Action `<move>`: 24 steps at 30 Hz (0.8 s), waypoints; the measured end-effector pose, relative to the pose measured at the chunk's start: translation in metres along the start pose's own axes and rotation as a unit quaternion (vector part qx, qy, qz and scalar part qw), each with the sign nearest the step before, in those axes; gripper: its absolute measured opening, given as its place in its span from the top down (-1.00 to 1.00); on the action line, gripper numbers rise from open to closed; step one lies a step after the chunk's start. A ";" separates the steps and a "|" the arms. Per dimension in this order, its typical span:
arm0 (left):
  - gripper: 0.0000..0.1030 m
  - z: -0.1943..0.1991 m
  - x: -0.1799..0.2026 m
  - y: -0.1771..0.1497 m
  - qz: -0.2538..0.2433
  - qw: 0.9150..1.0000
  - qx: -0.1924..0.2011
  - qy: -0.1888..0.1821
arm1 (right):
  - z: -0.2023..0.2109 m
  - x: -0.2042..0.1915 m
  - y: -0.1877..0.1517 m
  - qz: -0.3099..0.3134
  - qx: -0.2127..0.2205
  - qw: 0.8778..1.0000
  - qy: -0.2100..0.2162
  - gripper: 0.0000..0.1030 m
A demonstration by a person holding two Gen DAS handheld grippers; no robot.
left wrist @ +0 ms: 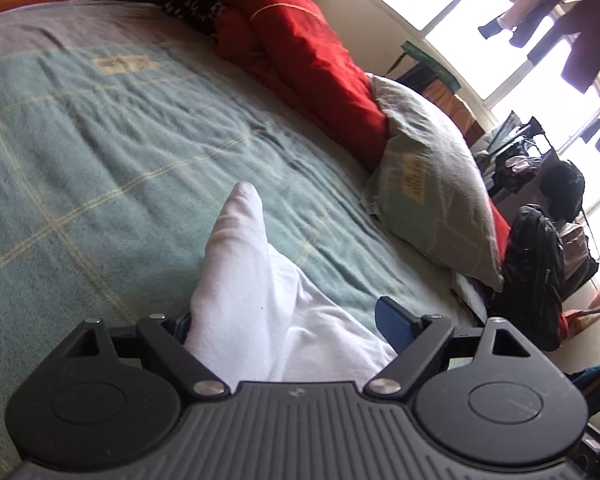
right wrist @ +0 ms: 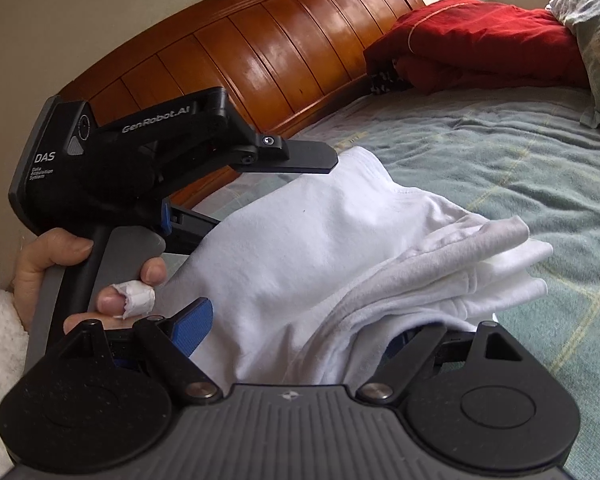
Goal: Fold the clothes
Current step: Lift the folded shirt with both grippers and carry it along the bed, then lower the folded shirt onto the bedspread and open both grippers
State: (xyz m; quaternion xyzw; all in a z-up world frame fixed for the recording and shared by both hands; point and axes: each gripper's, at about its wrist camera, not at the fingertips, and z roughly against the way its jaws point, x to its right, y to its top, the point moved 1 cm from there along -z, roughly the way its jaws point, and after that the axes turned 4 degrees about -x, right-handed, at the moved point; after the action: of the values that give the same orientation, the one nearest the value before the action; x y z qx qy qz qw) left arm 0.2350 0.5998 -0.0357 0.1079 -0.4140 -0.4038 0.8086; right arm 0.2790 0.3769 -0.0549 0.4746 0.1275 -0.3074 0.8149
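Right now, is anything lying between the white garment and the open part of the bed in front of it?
Nothing visible does. The white garment lies between the wide jaws of both grippers, and the green checked blanket ahead of it is bare. The red bedding and the pillow lie off at the far edge of the bed.

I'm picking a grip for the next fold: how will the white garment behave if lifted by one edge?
The white garment would probably flop and sag: it already drapes in soft folds between both open grippers. It looks thin and light. Its stacked layers may slide apart on the blanket.
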 end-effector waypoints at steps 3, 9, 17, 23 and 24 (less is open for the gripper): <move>-0.67 -0.003 -0.006 -0.001 0.004 1.000 0.004 0.009 | 0.002 0.002 -0.001 -0.002 -0.003 1.000 0.001 -0.73; -0.69 0.013 0.000 -0.001 -0.001 0.994 0.070 0.081 | 0.002 0.004 0.001 0.001 -0.005 1.000 0.004 -0.73; -0.72 0.041 0.030 -0.027 -0.075 0.989 0.083 0.093 | 0.006 0.035 -0.001 -0.084 -0.042 0.994 0.050 -0.81; -0.72 0.052 0.046 -0.077 -0.117 0.990 0.057 0.057 | 0.016 0.098 -0.015 -0.234 -0.059 0.968 0.069 -0.84; -0.72 0.056 0.048 -0.085 -0.120 0.990 0.056 0.051 | 0.017 0.107 -0.016 -0.256 -0.053 0.962 0.083 -0.84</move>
State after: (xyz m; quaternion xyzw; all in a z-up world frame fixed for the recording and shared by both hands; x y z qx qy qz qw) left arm 0.1607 0.5180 -0.0160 0.2223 -0.3781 -0.4678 0.7673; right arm 0.3503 0.3163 -0.1110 0.4057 0.3278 -0.4579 0.7199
